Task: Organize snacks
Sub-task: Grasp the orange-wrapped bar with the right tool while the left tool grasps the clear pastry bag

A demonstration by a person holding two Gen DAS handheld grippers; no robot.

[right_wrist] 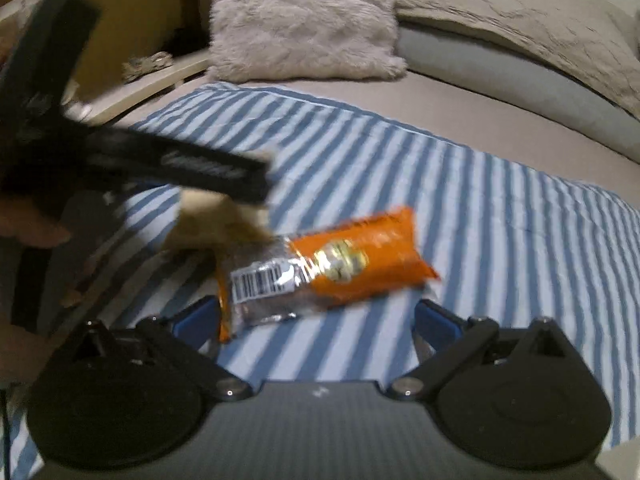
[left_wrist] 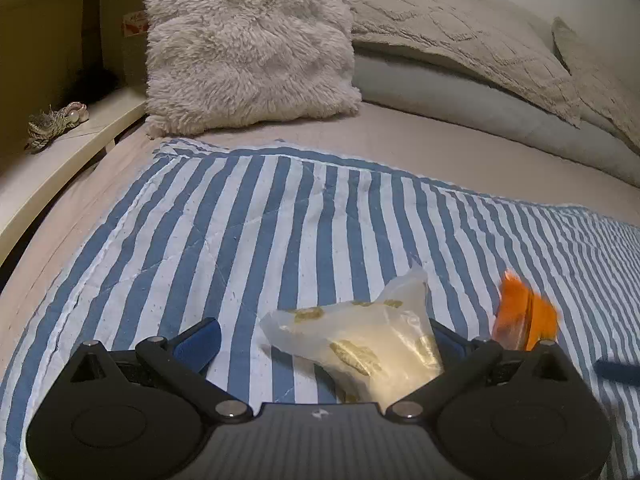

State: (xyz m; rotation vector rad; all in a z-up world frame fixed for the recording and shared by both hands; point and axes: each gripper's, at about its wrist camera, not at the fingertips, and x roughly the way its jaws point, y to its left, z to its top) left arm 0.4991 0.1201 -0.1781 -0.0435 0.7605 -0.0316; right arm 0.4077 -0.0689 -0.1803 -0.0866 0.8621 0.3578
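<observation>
A clear bag of pale snacks lies on the blue-and-white striped blanket, between the wide-open fingers of my left gripper, against its right finger. An orange snack packet with a silver barcode end lies on the blanket in the right wrist view, between the open fingers of my right gripper, near the left finger. The orange packet also shows at the right of the left wrist view, blurred. The left gripper body shows blurred at the left of the right wrist view, over the clear bag.
A fluffy white cushion and beige pillows lie at the head of the bed. A cream shelf with a small shell-like object runs along the left. Bare sheet lies beyond the blanket.
</observation>
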